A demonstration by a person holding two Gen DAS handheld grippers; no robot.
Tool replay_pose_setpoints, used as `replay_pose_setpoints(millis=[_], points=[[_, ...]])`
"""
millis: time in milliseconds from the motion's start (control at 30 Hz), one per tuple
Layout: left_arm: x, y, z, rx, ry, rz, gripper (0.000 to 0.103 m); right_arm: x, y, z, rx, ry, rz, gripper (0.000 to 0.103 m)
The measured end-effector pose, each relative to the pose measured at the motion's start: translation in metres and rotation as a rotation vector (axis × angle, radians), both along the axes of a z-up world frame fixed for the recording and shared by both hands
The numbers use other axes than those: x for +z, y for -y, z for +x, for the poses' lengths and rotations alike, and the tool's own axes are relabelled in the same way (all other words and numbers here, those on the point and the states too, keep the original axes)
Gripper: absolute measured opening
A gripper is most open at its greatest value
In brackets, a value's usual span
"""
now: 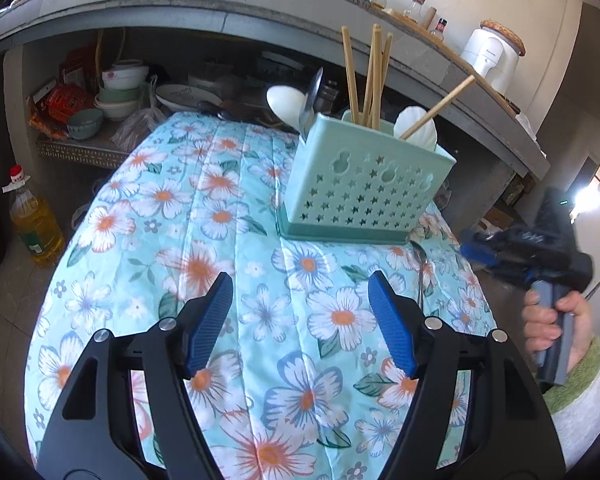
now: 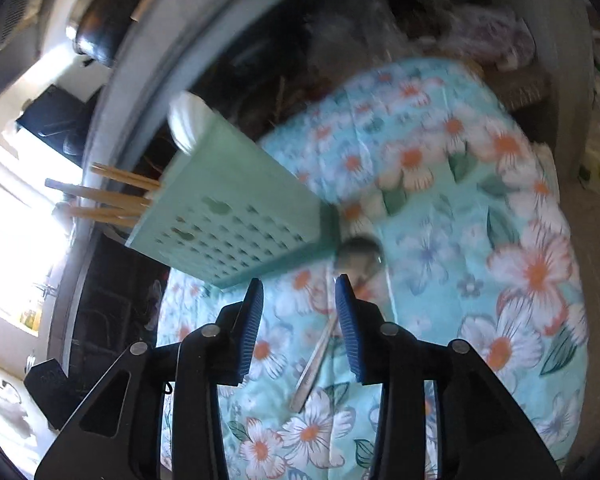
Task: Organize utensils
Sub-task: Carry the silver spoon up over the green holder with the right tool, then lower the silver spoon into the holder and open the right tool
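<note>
Lying at centre frame beside the green holder (image 2: 236, 208), a metal spoon (image 2: 356, 256), blurred, seems untouched beneath the parted right gripper (image 2: 299, 286); left gripper (image 1: 300, 284) gapes empty.

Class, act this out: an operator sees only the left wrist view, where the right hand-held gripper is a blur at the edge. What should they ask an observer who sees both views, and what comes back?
Operator: Is the right hand-held gripper holding anything?
Observer: No. The right hand-held gripper is open, nothing pressed between its pads.
Operator: Where does the metal spoon's handle run?
Observer: The metal spoon lies flat on the floral cloth; its handle shows through the gap between the fingers.
</note>
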State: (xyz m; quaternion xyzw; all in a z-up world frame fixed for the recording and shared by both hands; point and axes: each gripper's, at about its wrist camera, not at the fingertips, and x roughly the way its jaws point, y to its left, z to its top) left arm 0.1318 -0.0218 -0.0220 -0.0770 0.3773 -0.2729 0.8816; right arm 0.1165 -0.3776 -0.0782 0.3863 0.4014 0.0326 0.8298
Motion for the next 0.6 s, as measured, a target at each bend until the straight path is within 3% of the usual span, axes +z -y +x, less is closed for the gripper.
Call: replay_pose_setpoints(millis=[100,267,467,600], points=[[-0.004,0.001,-0.006,-0.008,-0.009,0.004,0.066,-0.029,0.004,0.012,-0.025,-0.075,0.041,0.037],[-0.013,0.001,-0.013,-0.017,-0.034,0.024,0.066,-0.062,0.022,0.032,-0.078,-0.107,0.196,0.036],[-0.019,-0.002,-0.013,-0.013,-0.055,0.024,0.066,-0.08,0.039,0.035,-0.156,-0.087,0.357,0.021],[-0.017,-0.001,-0.014,-0.018,-0.049,0.022,0.066,-0.088,0.043,0.035,-0.182,-0.07,0.414,0.013]])
